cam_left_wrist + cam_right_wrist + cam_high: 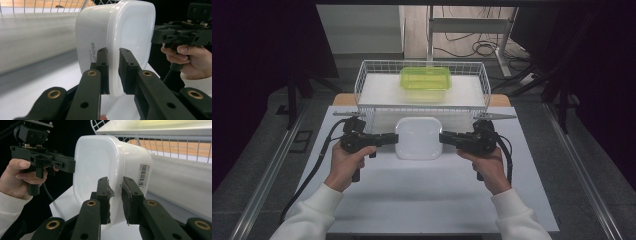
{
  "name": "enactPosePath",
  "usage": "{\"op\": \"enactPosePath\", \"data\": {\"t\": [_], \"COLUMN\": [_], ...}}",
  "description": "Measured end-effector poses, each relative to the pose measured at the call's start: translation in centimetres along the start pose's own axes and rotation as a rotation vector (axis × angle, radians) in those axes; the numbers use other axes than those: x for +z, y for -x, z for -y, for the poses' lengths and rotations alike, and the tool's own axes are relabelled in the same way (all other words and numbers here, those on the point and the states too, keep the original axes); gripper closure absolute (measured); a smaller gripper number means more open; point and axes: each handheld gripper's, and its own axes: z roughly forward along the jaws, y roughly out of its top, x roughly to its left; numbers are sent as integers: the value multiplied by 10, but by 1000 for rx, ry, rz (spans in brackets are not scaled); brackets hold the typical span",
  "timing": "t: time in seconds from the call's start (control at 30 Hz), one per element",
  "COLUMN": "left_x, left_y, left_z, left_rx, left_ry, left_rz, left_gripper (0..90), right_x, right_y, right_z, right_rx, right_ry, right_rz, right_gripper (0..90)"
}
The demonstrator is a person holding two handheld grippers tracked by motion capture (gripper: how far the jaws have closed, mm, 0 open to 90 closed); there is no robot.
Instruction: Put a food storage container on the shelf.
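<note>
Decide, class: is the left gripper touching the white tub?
Touching. The left gripper view shows the left gripper with both jaws pressed on the rim of the white tub.

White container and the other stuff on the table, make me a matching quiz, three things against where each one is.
Things:
1. white container
2. green container
3. wire basket

Places:
A. inside the basket, on its white liner
B. at the far end of the table
C. clamped at both ends, left claw and right claw

Pairs: 1-C, 2-A, 3-B
</note>
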Motion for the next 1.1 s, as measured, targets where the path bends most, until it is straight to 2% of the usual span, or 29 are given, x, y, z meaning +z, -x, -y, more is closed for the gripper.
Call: {"op": "enactPosePath", "data": {"t": [0.5, 0.77, 1.1], "left_x": [-8, -13, -19], "left_y": [8, 15, 20], "left_z": [-29, -48, -73], "left_rx": [32, 65, 88], "left_ry": [23, 35, 47], "left_rz": [7, -12, -16], "left_gripper": [791, 790, 788], "right_x": [-7, -10, -15], "right_y": [-5, -8, -12], "right_z": [-30, -46, -67], "right_rx": [-49, -69, -83], "right_ry": [24, 45, 71], "right_rz": [11, 22, 17], "right_gripper": [756, 755, 757]}}
